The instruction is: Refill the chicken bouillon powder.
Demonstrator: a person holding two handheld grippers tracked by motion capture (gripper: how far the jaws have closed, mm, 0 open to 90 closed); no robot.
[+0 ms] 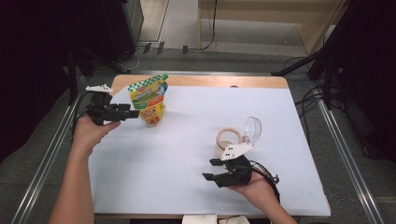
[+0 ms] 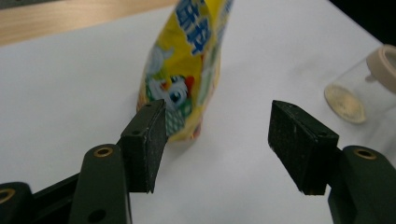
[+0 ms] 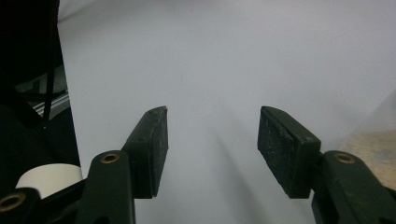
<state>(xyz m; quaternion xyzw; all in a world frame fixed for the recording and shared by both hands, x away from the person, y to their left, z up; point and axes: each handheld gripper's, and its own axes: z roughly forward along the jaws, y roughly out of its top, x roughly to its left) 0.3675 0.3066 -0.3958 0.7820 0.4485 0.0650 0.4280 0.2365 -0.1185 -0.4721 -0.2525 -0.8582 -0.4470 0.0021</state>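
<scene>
A yellow and green stand-up pouch [image 1: 150, 100] sits upright at the far left of a white table [image 1: 187, 154]; it is my landmark; my left gripper [image 1: 132, 111] hovers just to its left, jaws apart, with nothing between the pads and the pouch just ahead; no grip is made yet, so closing on it and any lifting remain; well to the pouch's right and nearer me lies a clear jar [image 1: 238, 134] on its side; my right gripper [image 1: 211, 169] waits near that jar, jaws apart, empty.
</scene>
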